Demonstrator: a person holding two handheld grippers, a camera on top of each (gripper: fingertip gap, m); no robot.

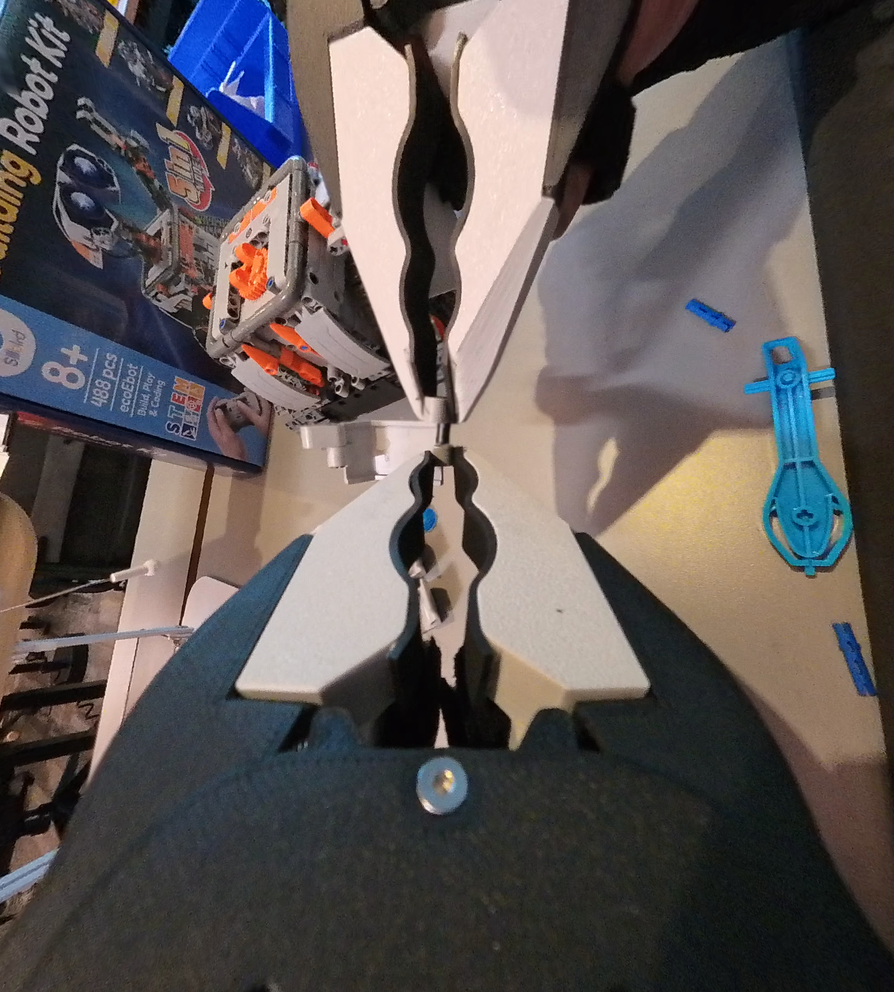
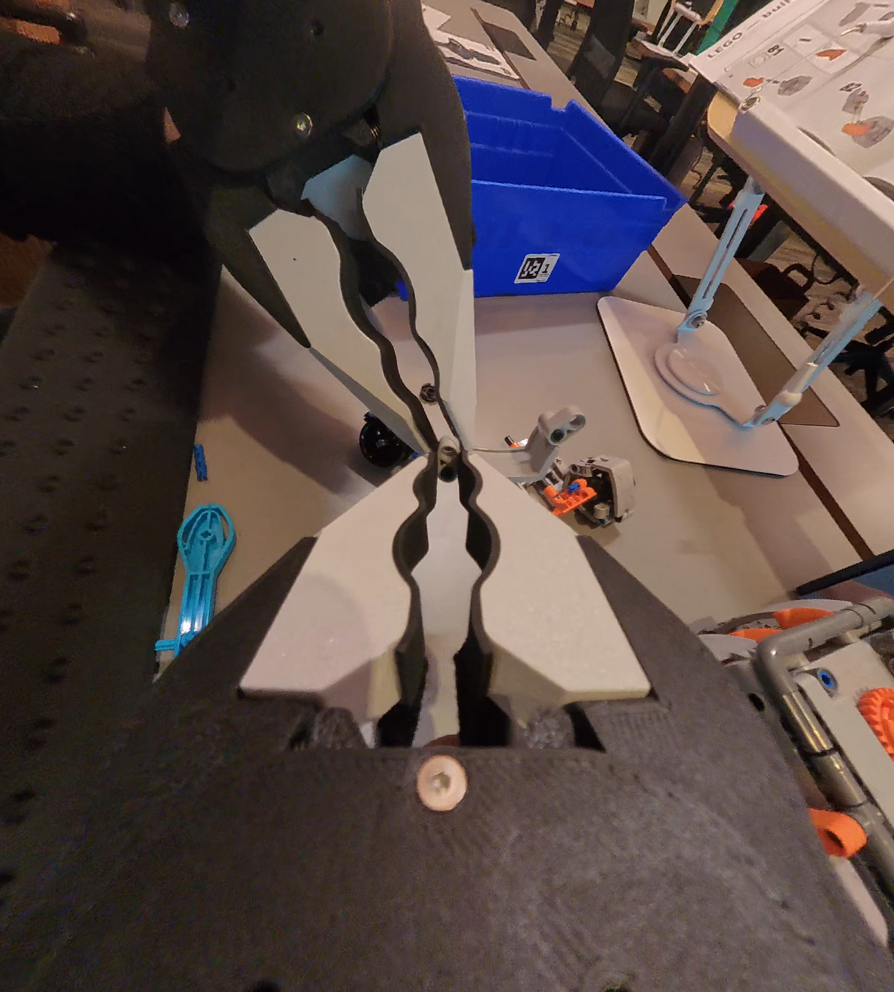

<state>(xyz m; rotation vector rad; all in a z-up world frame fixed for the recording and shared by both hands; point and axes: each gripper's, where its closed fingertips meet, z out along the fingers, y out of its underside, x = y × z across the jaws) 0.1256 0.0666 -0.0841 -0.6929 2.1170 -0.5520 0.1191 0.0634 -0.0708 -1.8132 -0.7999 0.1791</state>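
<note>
1. At the far left of the left wrist view, a dark blue printed box (image 1: 85, 214) stands on edge, with a blue bin (image 1: 235, 70) behind it. A boxy grey and orange brick model (image 1: 273, 279) leans just beside the box.
2. Right of the model, a loose light grey part (image 1: 348, 445) lies on the beige table (image 1: 648, 537), close to the gripper tips.
3. In the middle, the left gripper (image 1: 438, 459) and the right gripper (image 1: 436, 410) meet tip to tip just above the table. Each has its jaws drawn almost together, pinching one end of a small grey connector (image 1: 440, 451). A dark pin shows in the narrow gap between the two sets of tips. I cannot tell whether this is one piece or two pushed together.
4. The connector is tiny against the fingers, light grey with a round hole and a black end. It is held clear of the table, as far as the views show.
5. Farther right, a small blue pin (image 1: 710, 315) and a turquoise flat tool (image 1: 799, 472) lie well apart from the grippers, near a dark perforated board (image 1: 890, 322).
6. In the right wrist view, a black wheel (image 2: 380, 443) sits left of the tips. A small grey and orange subassembly (image 2: 589, 488) sits to their right, and a white stand base (image 2: 702, 397) lies beyond it.
</note>
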